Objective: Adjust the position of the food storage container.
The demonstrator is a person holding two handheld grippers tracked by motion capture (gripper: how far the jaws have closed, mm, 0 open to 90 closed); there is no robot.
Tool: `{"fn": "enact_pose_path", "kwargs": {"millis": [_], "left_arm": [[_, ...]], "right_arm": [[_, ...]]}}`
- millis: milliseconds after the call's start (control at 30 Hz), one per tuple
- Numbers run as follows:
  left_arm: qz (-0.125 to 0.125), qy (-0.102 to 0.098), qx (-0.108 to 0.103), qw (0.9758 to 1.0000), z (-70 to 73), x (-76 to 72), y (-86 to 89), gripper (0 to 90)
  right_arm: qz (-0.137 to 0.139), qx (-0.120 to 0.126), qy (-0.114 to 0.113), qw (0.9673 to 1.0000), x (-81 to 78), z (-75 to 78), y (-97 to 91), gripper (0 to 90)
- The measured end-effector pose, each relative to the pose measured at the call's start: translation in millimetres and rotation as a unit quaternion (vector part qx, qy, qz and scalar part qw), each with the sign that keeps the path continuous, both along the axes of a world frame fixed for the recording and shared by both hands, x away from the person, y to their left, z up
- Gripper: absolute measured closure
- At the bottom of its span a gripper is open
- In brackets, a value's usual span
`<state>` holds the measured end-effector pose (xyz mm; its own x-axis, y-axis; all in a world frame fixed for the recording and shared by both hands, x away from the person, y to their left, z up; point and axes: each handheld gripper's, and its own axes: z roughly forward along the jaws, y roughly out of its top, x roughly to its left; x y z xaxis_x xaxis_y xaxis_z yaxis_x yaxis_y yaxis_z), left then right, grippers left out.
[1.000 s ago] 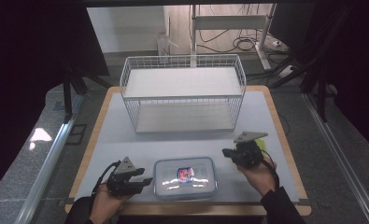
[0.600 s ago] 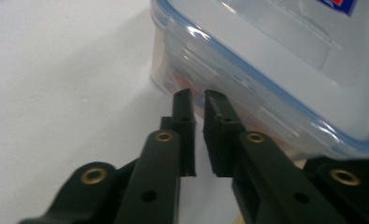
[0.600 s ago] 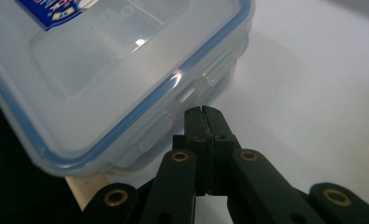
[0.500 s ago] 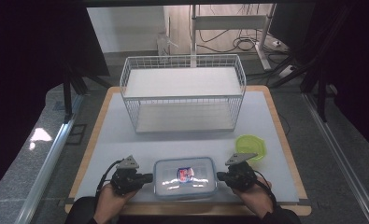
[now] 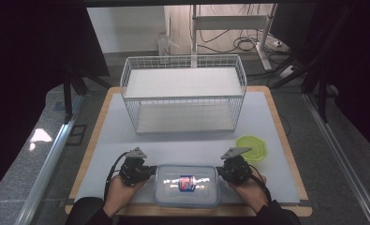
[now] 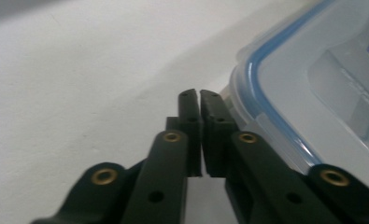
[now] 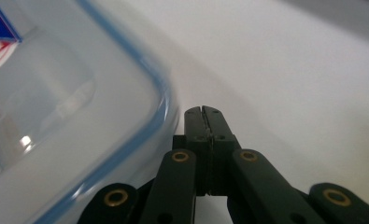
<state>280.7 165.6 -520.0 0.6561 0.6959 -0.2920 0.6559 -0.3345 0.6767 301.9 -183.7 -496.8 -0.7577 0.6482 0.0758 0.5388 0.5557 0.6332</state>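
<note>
A clear plastic container (image 5: pixel 187 185) with a blue-sealed lid and a red and blue label lies at the table's front middle. My left gripper (image 5: pixel 147 171) sits at its left end, jaws shut with nothing between them. In the left gripper view the shut tips (image 6: pixel 200 95) lie right beside the container's lid rim (image 6: pixel 266 107). My right gripper (image 5: pixel 222 172) sits at the container's right end, also shut and empty. In the right gripper view its tips (image 7: pixel 203 112) rest low on the white mat beside the container's corner (image 7: pixel 140 116).
A white wire basket (image 5: pixel 182 93) with two tiers stands at the back middle of the table. A round green dish (image 5: pixel 252 147) lies just behind my right gripper. Bare white mat (image 5: pixel 182 145) lies between the basket and the container.
My right gripper has come down and toward me from over the green dish to the container's right end, uncovering the dish. My left gripper has edged in toward the container's left end.
</note>
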Motion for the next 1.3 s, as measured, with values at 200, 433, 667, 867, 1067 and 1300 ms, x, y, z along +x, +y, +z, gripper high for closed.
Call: {"fn": "enact_pose_path", "kwargs": {"millis": [200, 433, 667, 867, 1067, 1300], "left_arm": [[0.009, -0.007, 0.025, 0.9996, 2.2, -21.2, 17.6, 76.9], [-0.045, -0.029, 0.034, 0.9980, 2.7, -53.8, 19.1, 75.0], [-0.049, -0.026, 0.029, 0.9980, 2.7, -52.6, 11.9, 81.4], [-0.029, -0.029, 0.042, 0.9983, 5.2, -44.3, 5.4, 86.5], [-0.011, -0.018, 0.036, 0.9991, 5.3, -36.8, 4.6, 85.6], [-0.059, -0.010, 0.036, 0.9975, 4.1, -59.1, 15.1, 78.3]], "right_arm": [[-0.007, 0.005, -0.002, 1.0000, -10.7, 5.2, -16.0, 90.0], [-0.003, 0.032, 0.021, 0.9993, -42.6, 3.3, -38.4, 90.0], [0.029, 0.032, 0.016, 0.9990, -59.6, 6.2, -25.6, 90.0], [0.016, 0.027, 0.013, 0.9994, -53.0, 5.0, -22.6, 90.0], [0.003, 0.020, 0.010, 0.9997, -42.6, 4.2, -19.7, 90.0], [0.023, 0.032, 0.028, 0.9988, -58.4, 6.0, -25.8, 90.0]]}}
